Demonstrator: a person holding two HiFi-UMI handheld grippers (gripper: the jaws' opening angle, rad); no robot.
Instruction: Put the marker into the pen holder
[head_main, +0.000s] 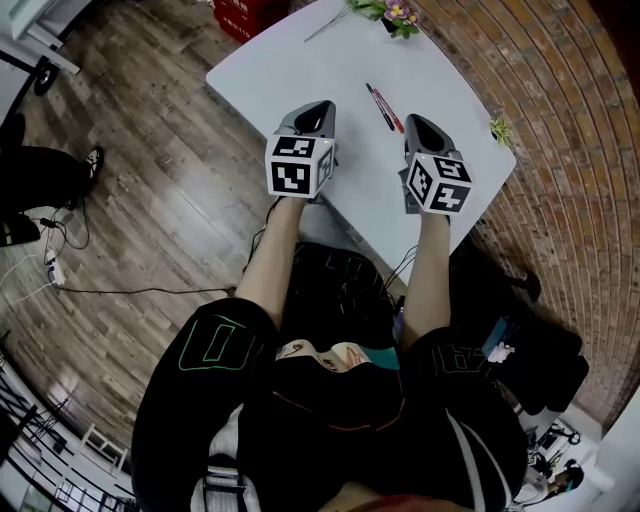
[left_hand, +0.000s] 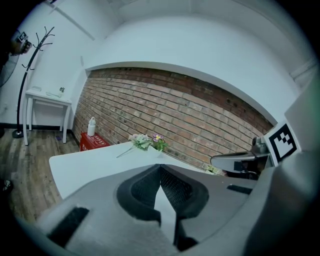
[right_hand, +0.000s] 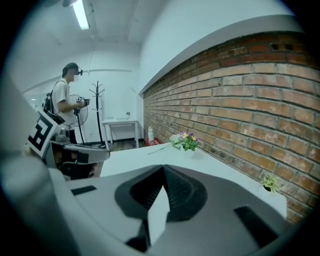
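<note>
- Judging by how things lay, the task was at its approach step: nothing had been lifted, and both markers rested on the counter.
- Nearest the person, the left gripper (head_main: 320, 108) hung over the near part of the white counter (head_main: 262, 72). Its own view showed the jaw tips meeting, with nothing between them (left_hand: 160, 167).
- Beside it, the right gripper (head_main: 420, 122) hung at much the same height. Its jaws were likewise drawn together and empty (right_hand: 163, 167).
- Just beyond, the two markers (head_main: 386, 108), one dark and one red, lay flat side by side between the grippers. In the head view they sat at about 3 o'clock of the left tips and 10 o'clock of the right tips. Their near ends were just beside the right gripper, and neither gripper view showed them.
- The next move would probably call for parting one gripper's jaws, likely the right as the closer. It would then tip down and straddle one marker's shaft without nudging the other.
- Farther off, at 12 o'clock, flowers (head_main: 392, 12) stood at the counter's far end, and a small plant (head_main: 499, 128) sat at the right edge by the brick wall.
- No pen holder could be made out in any view, so it would have to be found first.
</note>
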